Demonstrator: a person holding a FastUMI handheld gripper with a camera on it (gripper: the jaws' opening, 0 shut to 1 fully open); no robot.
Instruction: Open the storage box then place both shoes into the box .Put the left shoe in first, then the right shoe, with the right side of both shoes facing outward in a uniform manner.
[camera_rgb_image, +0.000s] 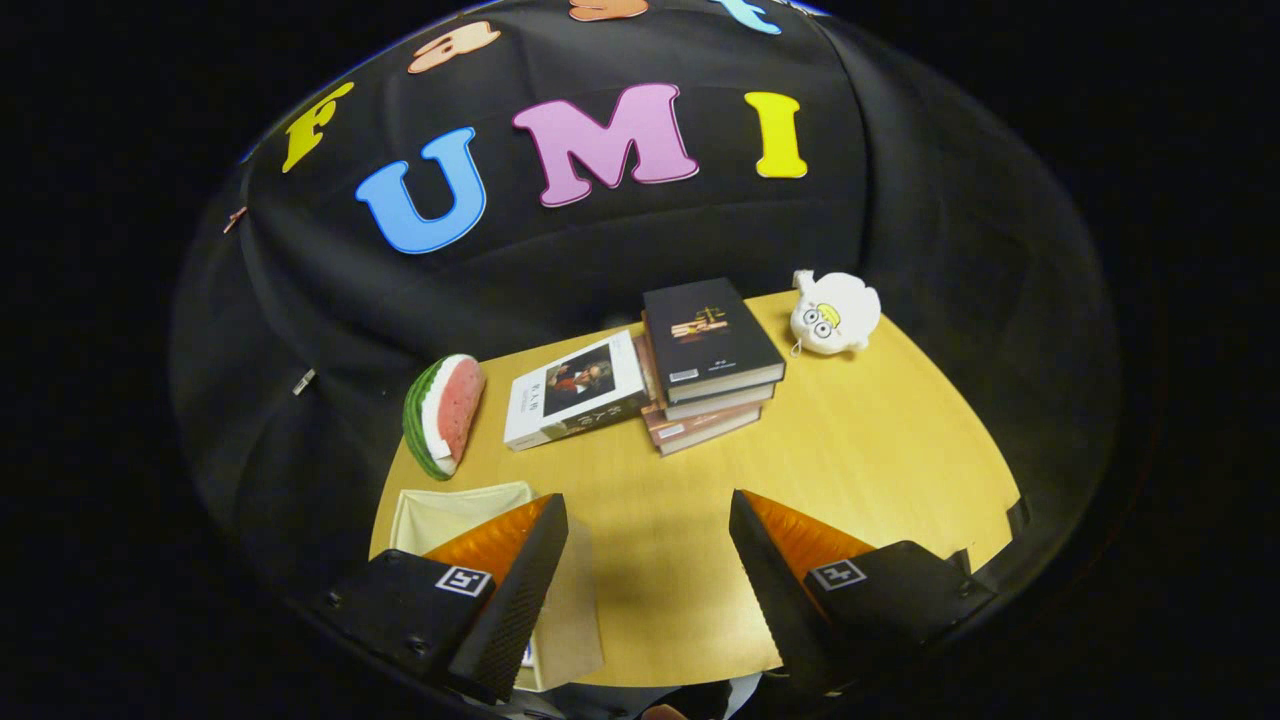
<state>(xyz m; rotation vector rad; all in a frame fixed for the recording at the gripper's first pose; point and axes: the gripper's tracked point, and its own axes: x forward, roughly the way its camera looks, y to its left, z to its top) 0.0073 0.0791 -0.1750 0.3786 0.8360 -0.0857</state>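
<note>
My gripper (648, 520) hangs open above the near part of a wooden table (880, 450), with nothing between its fingers. A pale fabric storage box (445, 510) sits under and just beyond the left finger (520, 580), which covers most of it. Its light rim shows ahead of that finger, and a flat beige part of it lies beside the finger on the inner side. I cannot tell whether the box is open or closed.
Beyond the fingers lie a single book (575, 390) and a stack of three books (710, 365). A watermelon-slice toy (443, 415) stands past the box. A white plush toy (835, 315) sits at the table's far right.
</note>
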